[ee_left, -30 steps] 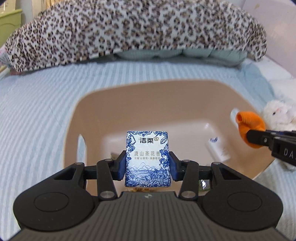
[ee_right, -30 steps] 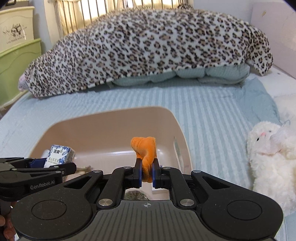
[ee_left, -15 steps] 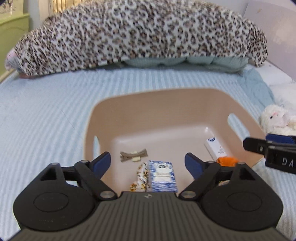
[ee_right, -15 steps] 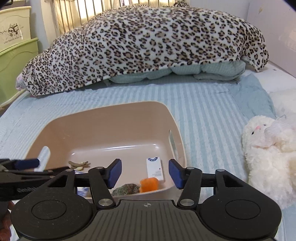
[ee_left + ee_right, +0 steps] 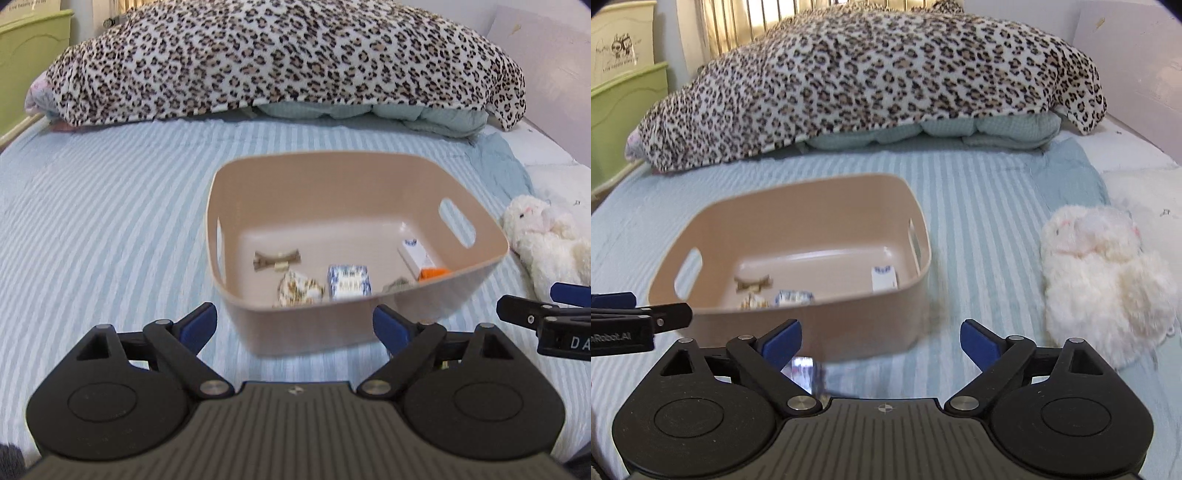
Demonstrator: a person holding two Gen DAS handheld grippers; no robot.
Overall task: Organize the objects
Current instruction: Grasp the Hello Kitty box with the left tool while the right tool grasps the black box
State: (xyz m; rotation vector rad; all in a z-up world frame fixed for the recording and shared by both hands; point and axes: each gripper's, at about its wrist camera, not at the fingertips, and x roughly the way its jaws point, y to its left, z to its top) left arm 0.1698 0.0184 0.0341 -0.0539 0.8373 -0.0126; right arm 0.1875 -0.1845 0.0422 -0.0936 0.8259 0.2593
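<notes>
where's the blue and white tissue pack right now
In the left wrist view the tissue pack lies inside the beige bin, near its front wall, between a floral pouch and an orange item.

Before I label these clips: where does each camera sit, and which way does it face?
Left wrist: on the left gripper, facing the beige bin ahead; own open fingers show.
Right wrist: on the right gripper, bin ahead-left, white plush toy right; own open fingers show.
Shared: bin, plush toy, leopard blanket.

— Any writing you can read from here?
— "DA" in white on the right gripper (image 5: 561, 325), cut off at the picture's edge. "nRobot.AI" on the left gripper (image 5: 631, 321).
— And the blue-and-white pack (image 5: 349, 281)?
— Too blurred.
</notes>
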